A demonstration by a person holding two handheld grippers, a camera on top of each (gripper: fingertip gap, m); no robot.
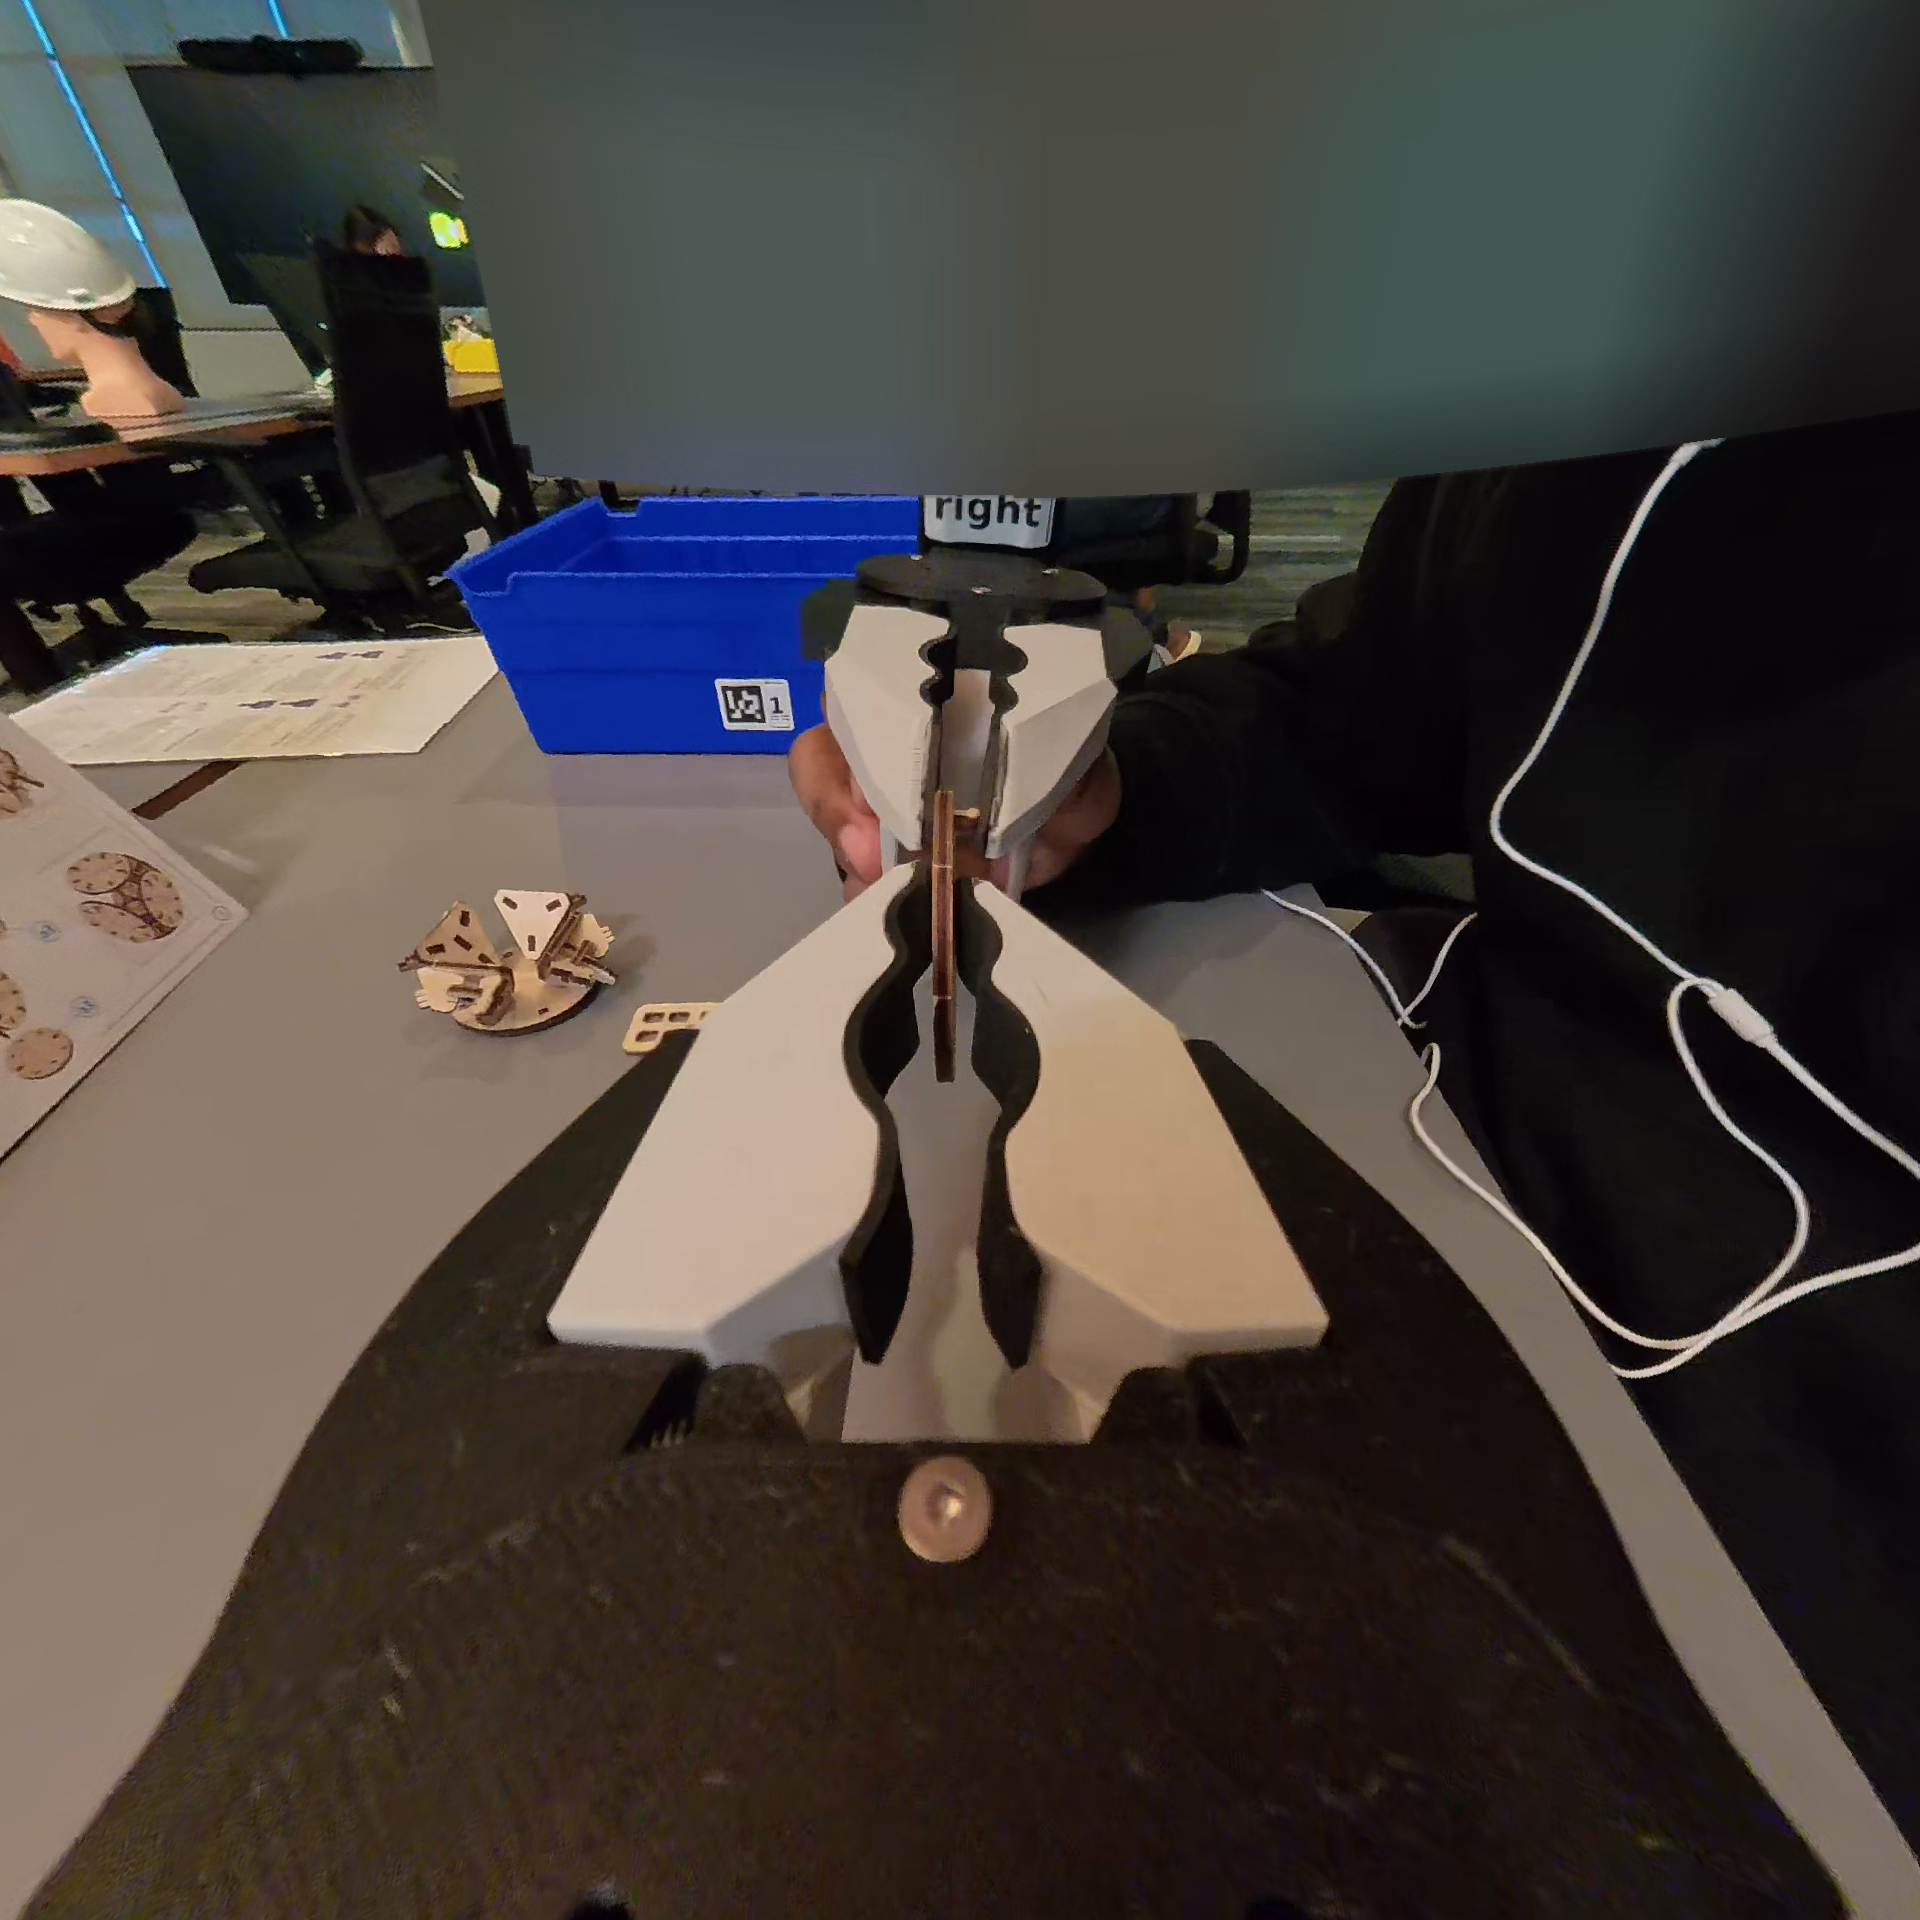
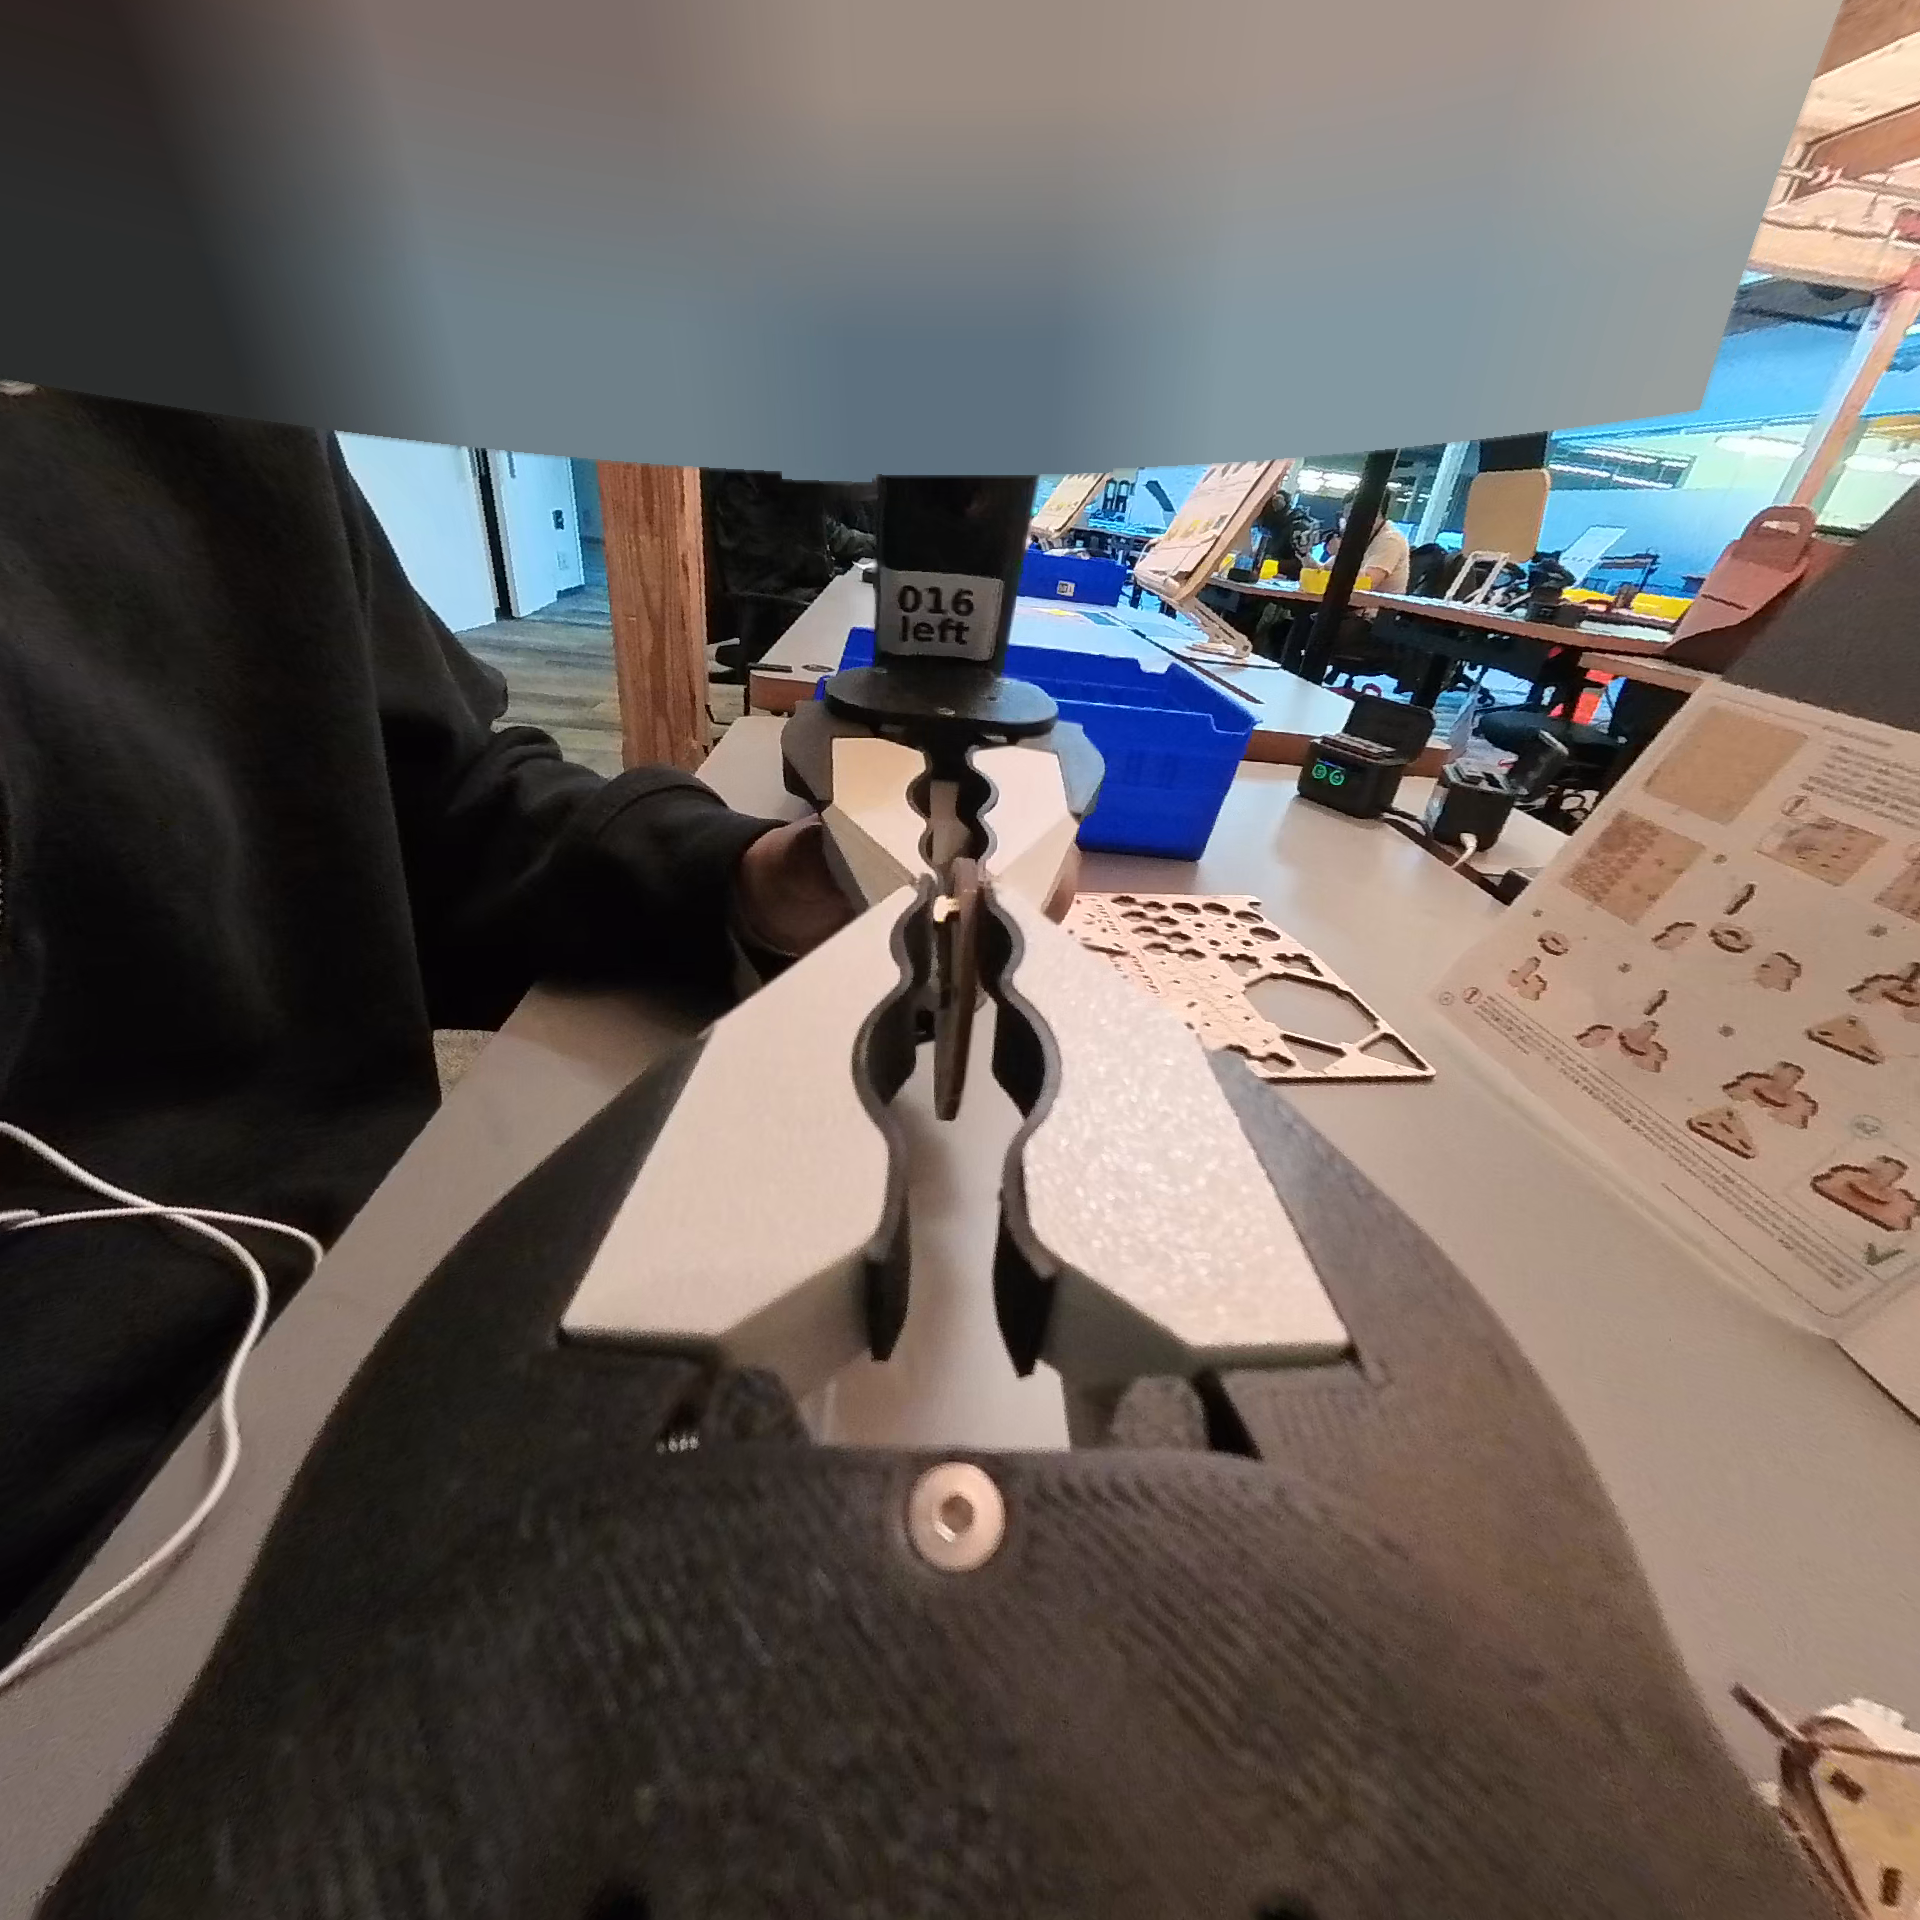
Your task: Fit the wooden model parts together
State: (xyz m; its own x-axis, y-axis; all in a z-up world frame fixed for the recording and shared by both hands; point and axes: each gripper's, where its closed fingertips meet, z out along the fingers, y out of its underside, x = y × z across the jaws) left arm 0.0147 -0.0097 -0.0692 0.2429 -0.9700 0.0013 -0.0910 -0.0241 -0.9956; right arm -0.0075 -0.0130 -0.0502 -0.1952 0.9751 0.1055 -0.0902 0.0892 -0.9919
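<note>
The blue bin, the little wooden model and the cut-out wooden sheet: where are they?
blue bin (image 1: 623, 644): left wrist view, front wall.
wooden model (image 1: 509, 961): left wrist view, its middle, on the grey table.
cut-out wooden sheet (image 2: 1247, 982): right wrist view, its perforated middle.

Shared workshop or maker lab, open-plan. Grey surface (image 1: 644, 831) carries blue parts bin (image 1: 644, 634), laser-cut wooden sheet (image 2: 1247, 977), half-built wooden model (image 1: 509, 966), printed assembly instructions (image 2: 1714, 997). Behind: more long work surfaces (image 2: 1455, 608), office chairs (image 1: 384, 416), seated people, exposed timber post (image 2: 655, 613).
</note>
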